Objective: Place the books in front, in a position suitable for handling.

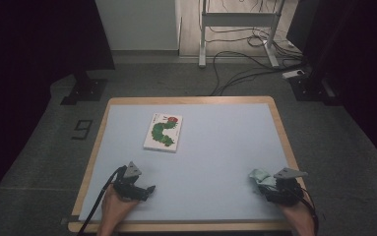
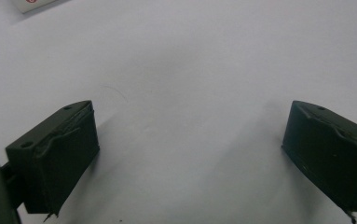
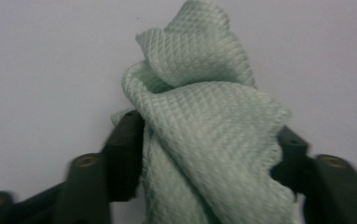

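Note:
A crumpled pale green cloth lies near the mat's right front edge. My right gripper has its jaws spread on either side of the bunched cloth, which sits loosely between them; the gripper is open. At the left front of the mat, my left gripper rests low over the surface, open wide with nothing between its fingers. A picture book with a green caterpillar on its white cover lies flat at the middle back of the mat, and its corner shows in the left gripper view.
A pale blue mat covers a wooden-edged table. Beyond the table are a grey floor, cables, a metal stand's legs and dark equipment at both sides.

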### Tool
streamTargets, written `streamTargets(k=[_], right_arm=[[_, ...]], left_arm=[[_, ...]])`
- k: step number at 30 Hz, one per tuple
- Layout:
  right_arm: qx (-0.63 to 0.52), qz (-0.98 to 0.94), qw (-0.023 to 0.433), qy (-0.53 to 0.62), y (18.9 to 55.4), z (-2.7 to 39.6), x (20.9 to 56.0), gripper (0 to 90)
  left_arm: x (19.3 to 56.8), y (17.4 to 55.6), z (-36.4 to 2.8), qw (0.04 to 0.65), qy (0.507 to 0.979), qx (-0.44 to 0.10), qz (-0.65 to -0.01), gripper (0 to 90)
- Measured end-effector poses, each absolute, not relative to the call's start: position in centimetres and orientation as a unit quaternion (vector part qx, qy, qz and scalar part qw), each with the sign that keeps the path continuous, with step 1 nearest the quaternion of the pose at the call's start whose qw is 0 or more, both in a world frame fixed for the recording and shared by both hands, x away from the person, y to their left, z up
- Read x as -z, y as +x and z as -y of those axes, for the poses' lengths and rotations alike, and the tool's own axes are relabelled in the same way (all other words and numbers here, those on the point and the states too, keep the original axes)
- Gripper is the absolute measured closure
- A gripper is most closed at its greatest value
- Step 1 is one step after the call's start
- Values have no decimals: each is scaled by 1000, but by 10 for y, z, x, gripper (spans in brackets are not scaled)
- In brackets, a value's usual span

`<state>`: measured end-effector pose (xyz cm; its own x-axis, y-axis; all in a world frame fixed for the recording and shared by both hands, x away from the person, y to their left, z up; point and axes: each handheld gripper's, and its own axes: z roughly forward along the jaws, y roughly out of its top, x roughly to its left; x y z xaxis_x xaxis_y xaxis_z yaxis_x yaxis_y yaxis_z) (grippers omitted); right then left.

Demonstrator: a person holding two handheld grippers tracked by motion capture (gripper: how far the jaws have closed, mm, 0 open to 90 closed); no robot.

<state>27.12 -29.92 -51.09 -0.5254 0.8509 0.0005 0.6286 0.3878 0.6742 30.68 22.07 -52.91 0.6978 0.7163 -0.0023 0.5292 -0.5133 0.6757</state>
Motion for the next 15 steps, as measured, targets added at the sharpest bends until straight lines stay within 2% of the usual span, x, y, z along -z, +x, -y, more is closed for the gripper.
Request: streamTargets(k=[3,4,5,6,11,15], right_arm=[[-319,-814,182,450,271,298,506,223],[-319,-814,182,450,271,298,506,223],[-319,-814,187,448,271,296,502,165],[-321,-813,186,449,272,296,500,143],[-327,-812,188,445,273,290,490,119],[-331,-815,198,432,275,283,482,56]], left_arm=[[529,307,-221,334,859,-139,-363,28],[529,307,-221,334,859,-139,-363,27],[529,307,-221,333,859,-139,-364,27],[529,307,-221,333,859,-139,-364,27],[529,307,-221,333,859,-139,-364,27],[529,307,-221,333,859,-138,-364,27]])
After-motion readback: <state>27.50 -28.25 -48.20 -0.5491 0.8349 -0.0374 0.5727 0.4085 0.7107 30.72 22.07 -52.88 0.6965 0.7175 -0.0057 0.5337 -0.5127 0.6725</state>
